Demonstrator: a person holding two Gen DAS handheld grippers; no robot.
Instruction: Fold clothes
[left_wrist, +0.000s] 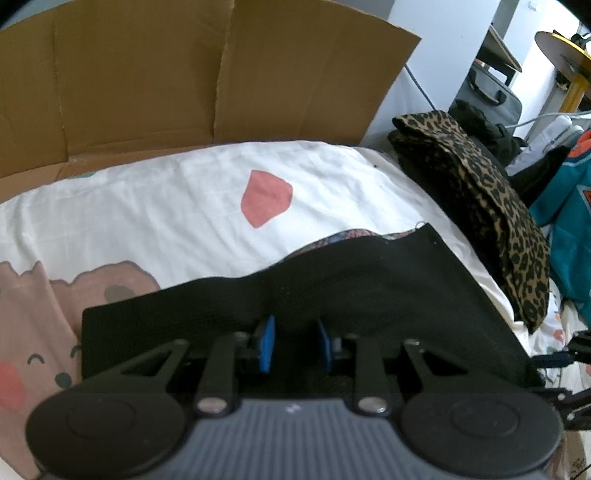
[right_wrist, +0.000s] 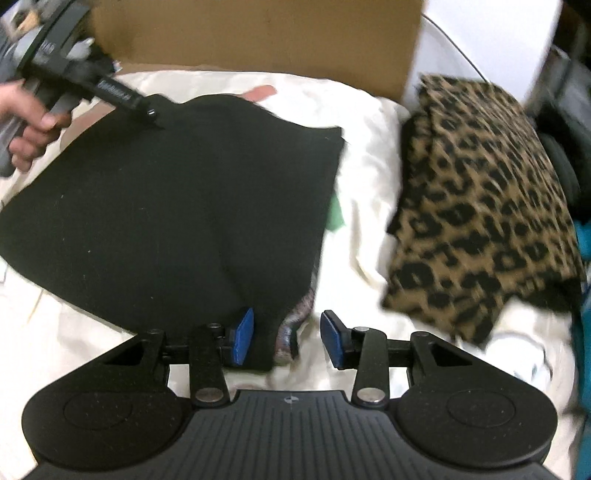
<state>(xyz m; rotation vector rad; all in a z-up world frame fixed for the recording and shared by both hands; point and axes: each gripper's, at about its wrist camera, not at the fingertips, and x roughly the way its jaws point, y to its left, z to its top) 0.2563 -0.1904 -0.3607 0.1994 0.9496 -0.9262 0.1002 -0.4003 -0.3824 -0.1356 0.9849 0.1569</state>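
A black garment (left_wrist: 369, 280) lies folded on the white printed bed sheet (left_wrist: 147, 206). My left gripper (left_wrist: 295, 343) is shut on its near edge, and a ridge of cloth rises between the blue pads (left_wrist: 266, 343). In the right wrist view the black garment (right_wrist: 184, 203) spreads to the left, with a patterned inner layer (right_wrist: 295, 325) showing at its near corner. My right gripper (right_wrist: 288, 339) stands open around that corner, pads wide apart. The left gripper (right_wrist: 157, 120), held by a hand (right_wrist: 26, 122), meets the cloth's far left edge.
A folded leopard-print garment (right_wrist: 480, 184) lies on the bed to the right, also seen as the leopard-print garment (left_wrist: 480, 184). Brown cardboard (left_wrist: 184, 74) stands behind the bed. A teal garment (left_wrist: 569, 206) and dark bags (left_wrist: 487, 92) crowd the far right.
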